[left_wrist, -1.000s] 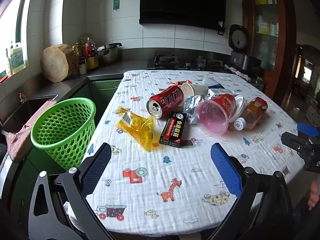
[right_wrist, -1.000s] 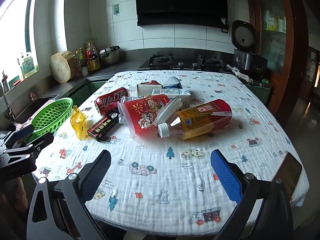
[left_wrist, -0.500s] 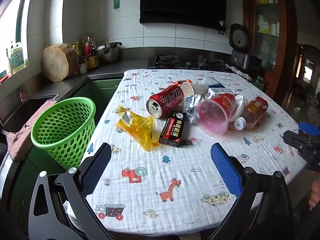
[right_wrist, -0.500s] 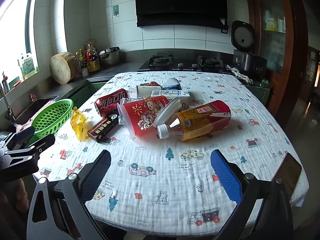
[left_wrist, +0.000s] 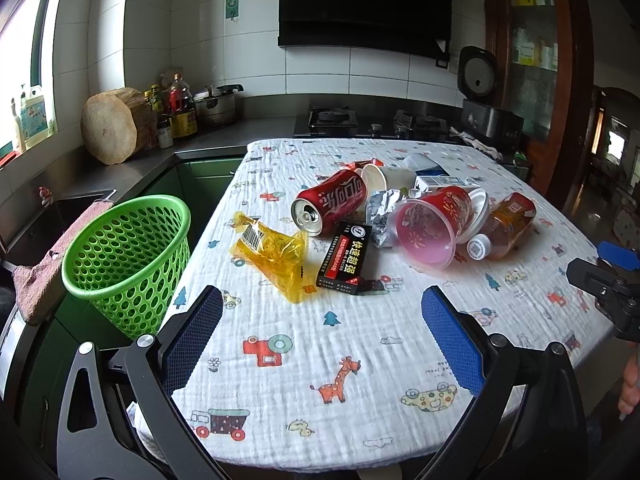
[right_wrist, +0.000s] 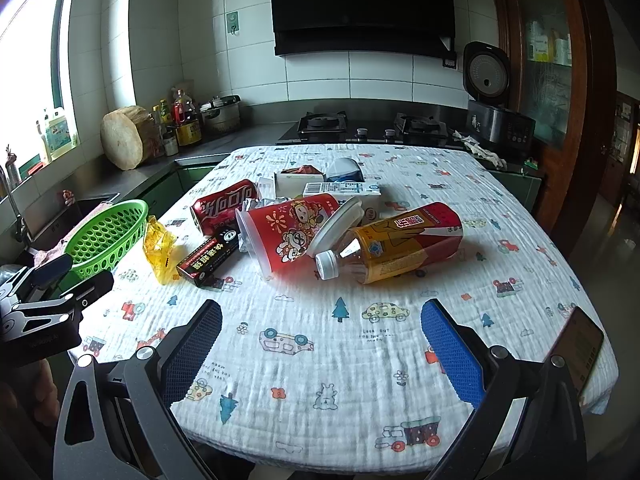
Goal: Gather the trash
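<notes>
Your jaws on both the left gripper [left_wrist: 322,332] and right gripper [right_wrist: 322,334] stand spread wide, holding nothing, above the near bench [left_wrist: 280,380] edge. The trash lies clustered mid-bench: red can [left_wrist: 330,202], yellow wrapper [left_wrist: 274,254], black box [left_wrist: 346,258], red cup [right_wrist: 290,232], amber bottle [right_wrist: 396,242]. The green basket [left_wrist: 126,254] stands just beside the bench's left edge

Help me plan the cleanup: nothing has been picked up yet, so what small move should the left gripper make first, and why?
Probably ease the left gripper forward toward the yellow wrapper. Its jaws are open and empty, and the wrapper lies nearest them, at the pile's left edge beside the green basket, so the carry should be short.
</notes>
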Available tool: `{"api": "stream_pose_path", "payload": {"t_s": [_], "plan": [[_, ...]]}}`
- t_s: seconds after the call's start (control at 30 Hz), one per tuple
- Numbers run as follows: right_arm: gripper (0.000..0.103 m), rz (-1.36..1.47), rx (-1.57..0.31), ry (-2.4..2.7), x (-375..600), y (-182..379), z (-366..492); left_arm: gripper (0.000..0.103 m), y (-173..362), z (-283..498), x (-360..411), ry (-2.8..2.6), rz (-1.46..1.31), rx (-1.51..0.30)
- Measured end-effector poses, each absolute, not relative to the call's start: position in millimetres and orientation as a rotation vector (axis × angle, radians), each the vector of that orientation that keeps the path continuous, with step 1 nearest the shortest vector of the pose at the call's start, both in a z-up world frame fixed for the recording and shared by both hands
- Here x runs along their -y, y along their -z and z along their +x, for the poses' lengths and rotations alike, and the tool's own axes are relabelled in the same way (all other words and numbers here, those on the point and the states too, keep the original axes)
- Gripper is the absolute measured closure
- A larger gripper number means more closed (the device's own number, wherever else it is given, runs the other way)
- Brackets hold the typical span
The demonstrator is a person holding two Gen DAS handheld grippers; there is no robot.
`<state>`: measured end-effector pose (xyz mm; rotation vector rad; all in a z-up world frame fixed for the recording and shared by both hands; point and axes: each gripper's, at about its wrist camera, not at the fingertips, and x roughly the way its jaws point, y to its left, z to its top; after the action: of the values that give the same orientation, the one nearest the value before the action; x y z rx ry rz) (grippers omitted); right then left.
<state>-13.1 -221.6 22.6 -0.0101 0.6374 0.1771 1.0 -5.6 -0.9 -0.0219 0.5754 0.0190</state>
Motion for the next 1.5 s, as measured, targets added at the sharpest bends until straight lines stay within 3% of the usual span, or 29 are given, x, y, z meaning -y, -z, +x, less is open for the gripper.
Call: {"api": "stream_pose_path", "payload": {"t_s": [1.5], "plan": [[0.006,-0.012,-0.639,-0.19,218.7,-20.2,-13.8,0.005,7.4,8.1,4.0,-0.037,-0.026,-0.609]]}}
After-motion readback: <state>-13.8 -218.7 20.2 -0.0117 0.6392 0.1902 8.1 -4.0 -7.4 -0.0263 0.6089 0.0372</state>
